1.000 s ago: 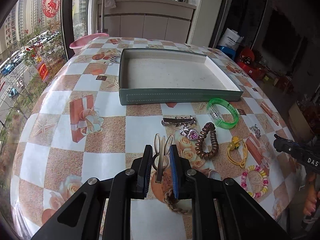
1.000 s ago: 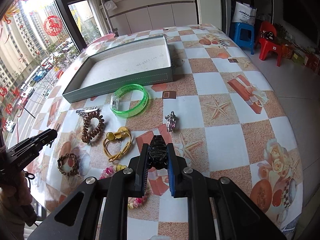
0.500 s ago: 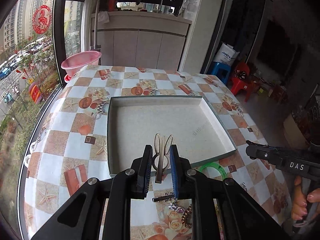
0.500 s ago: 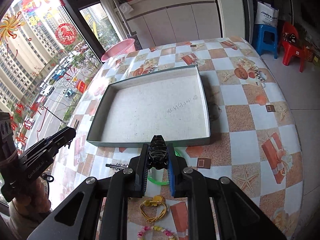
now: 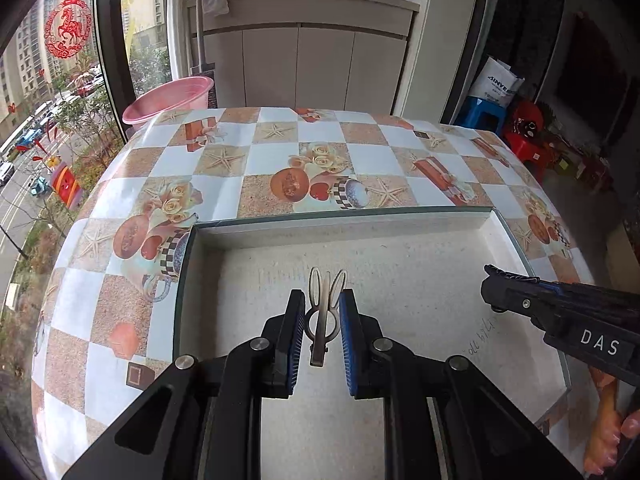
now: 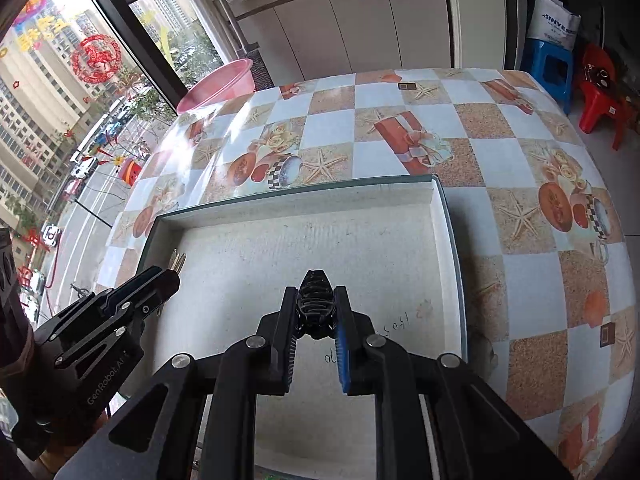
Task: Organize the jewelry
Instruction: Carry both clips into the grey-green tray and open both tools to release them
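Note:
My left gripper [image 5: 322, 312] is shut on a gold rabbit-ear hair clip [image 5: 325, 312] and holds it over the left middle of the shallow green box [image 5: 340, 213] with its white floor. My right gripper [image 6: 316, 308] is shut on a black claw hair clip [image 6: 316, 306] over the box's middle [image 6: 448, 216]. The right gripper shows at the right of the left wrist view [image 5: 494, 280]; the left gripper shows at the left of the right wrist view [image 6: 170, 270], the gold clip's tip [image 6: 177, 259] poking out. The other jewelry is out of view.
The table [image 5: 280, 152] has a checkered cloth with starfish and gift prints. A pink basin [image 5: 168, 98] stands beyond its far left edge. White cabinets [image 5: 312, 68] are behind; a blue stool [image 6: 550, 66] and red chair [image 6: 600, 96] stand at the right.
Both grippers have moved forward from the jewelry at the table's front to above the box's floor, each still holding its clip. The loose jewelry has dropped out of view.

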`<state>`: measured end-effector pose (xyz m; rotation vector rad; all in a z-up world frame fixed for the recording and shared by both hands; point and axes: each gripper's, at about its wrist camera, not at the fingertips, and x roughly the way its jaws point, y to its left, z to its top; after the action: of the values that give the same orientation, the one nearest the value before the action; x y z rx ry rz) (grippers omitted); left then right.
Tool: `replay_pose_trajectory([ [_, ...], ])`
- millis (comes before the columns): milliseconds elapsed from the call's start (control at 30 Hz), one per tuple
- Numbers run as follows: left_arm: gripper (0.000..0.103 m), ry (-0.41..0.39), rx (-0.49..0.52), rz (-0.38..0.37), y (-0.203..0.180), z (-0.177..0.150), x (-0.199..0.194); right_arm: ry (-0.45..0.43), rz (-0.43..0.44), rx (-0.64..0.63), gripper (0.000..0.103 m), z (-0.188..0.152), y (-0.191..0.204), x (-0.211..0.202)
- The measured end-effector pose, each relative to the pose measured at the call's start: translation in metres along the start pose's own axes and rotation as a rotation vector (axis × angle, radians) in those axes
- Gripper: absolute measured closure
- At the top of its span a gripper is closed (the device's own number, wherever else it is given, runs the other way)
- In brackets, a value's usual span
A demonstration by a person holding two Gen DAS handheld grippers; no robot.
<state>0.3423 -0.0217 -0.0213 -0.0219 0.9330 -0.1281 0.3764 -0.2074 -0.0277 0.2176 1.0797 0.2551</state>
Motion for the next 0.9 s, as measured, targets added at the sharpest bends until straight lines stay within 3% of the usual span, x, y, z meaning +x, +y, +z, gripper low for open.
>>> replay_pose_trajectory([
  [200, 0.072, 0.033, 0.027, 0.068, -0.003, -0.002, 0.03, 0.026, -0.039, -0.006, 0.085, 0.003, -0.009, 0.031],
  [433, 0.072, 0.052, 0.078, 0.106, -0.012, -0.002, 0.034, 0.025, -0.048, 0.003, 0.083, 0.001, -0.016, 0.039],
  [533, 0.072, 0.063, 0.071, 0.133, -0.011, -0.003, 0.034, 0.032, -0.024, -0.002, 0.059, 0.0, -0.014, 0.037],
  [567, 0.072, 0.067, 0.065, 0.136, -0.011, -0.003, 0.033, 0.035, -0.016, 0.005, 0.043, 0.001, -0.014, 0.036],
  [900, 0.071, 0.056, 0.036, 0.109, -0.007, -0.003, 0.021, -0.039, 0.056, 0.067, 0.04, 0.0, -0.018, 0.001],
])
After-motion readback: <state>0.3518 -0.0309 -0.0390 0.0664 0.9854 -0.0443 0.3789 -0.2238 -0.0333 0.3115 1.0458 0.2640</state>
